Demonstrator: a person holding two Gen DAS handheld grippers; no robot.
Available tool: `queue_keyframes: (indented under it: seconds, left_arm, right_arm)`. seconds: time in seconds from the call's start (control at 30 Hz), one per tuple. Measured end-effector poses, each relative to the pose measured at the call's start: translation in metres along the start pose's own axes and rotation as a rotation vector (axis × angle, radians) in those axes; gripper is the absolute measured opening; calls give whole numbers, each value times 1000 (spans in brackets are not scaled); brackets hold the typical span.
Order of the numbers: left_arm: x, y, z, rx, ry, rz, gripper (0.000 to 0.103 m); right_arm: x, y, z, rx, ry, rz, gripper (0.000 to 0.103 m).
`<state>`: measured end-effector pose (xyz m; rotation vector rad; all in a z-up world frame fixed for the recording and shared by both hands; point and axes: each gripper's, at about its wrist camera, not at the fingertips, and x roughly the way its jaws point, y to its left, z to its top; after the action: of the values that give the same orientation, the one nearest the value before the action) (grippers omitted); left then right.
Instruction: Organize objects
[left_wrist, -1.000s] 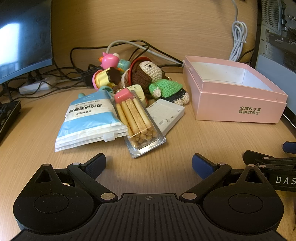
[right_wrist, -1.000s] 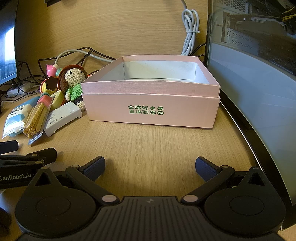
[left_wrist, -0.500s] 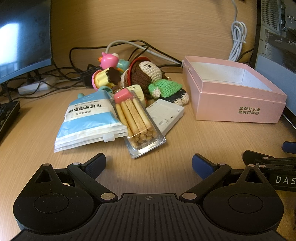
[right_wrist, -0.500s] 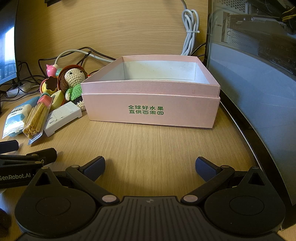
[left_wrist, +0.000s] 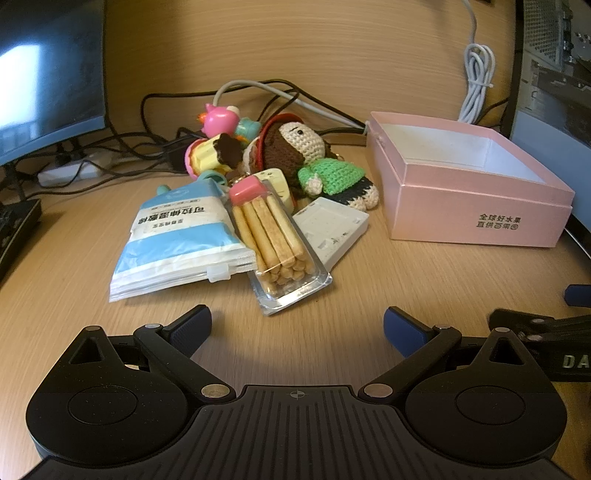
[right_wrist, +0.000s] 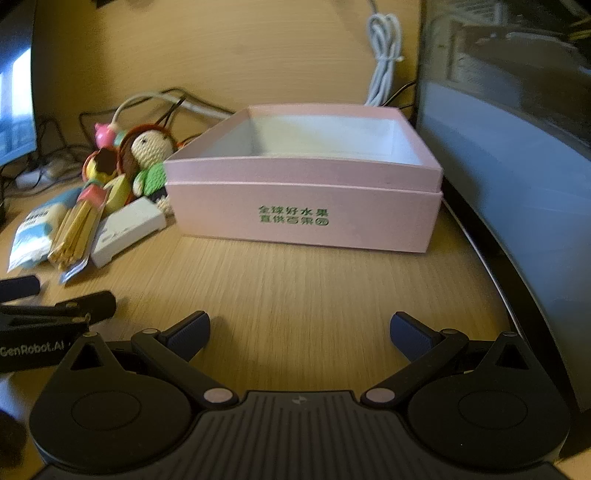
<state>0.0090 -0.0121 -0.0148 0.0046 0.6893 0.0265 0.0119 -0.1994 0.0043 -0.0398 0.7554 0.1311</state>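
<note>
A heap of small items lies on the wooden desk: a blue-and-white pouch (left_wrist: 181, 236), a clear pack of biscuit sticks (left_wrist: 275, 243) with a pink cap, a flat white box (left_wrist: 330, 227), a crocheted doll (left_wrist: 306, 158) in green, and plastic toys (left_wrist: 218, 147). An open pink box (left_wrist: 472, 206) with green print stands to their right, nothing inside it. My left gripper (left_wrist: 297, 325) is open, just short of the biscuit pack. My right gripper (right_wrist: 299, 330) is open, facing the pink box (right_wrist: 303, 218) front. The heap's biscuit pack (right_wrist: 75, 232) shows at left.
Cables (left_wrist: 258, 96) trail behind the heap along the wooden back wall. A monitor (left_wrist: 48, 74) stands at the left and a power strip (left_wrist: 74, 171) below it. A computer case (right_wrist: 517, 129) flanks the pink box on the right. A coiled white cable (right_wrist: 384, 55) hangs behind.
The right wrist view has shifted and blurred, with the pink box now lower and slightly closer. The left gripper has barely moved. Both grippers stay open.
</note>
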Motion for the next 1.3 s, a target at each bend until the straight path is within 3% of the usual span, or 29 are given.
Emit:
queue_keyframes:
  seconds: [0.4, 0.57, 0.7, 0.77, 0.87, 0.97, 1.1, 1.3]
  left_arm:
    - [-2, 6, 3, -32, 24, 4, 101]
    - [-27, 27, 0, -207, 33, -40, 101]
    - [-68, 49, 24, -228, -115, 19, 101]
    - [-66, 63, 52, -189, -154, 76, 101]
    - [-24, 89, 84, -194, -53, 89, 101]
    - [16, 108, 91, -261, 36, 41, 101]
    - [38, 98, 85, -128, 108, 14, 102]
    - [44, 103, 81, -107, 95, 51, 101]
  right_arm:
    - [-8, 0, -3, -37, 44, 31, 103]
    - [-6, -1, 2, -81, 71, 60, 103]
    - [-7, -2, 0, -86, 59, 71, 103]
    - [-9, -3, -4, -80, 40, 72, 103]
    - [-12, -2, -6, -73, 49, 68, 103]
    - [-12, -2, -4, -78, 67, 69, 103]
    - [-11, 4, 0, -51, 112, 38, 103]
    - [-17, 14, -7, -53, 90, 41, 103]
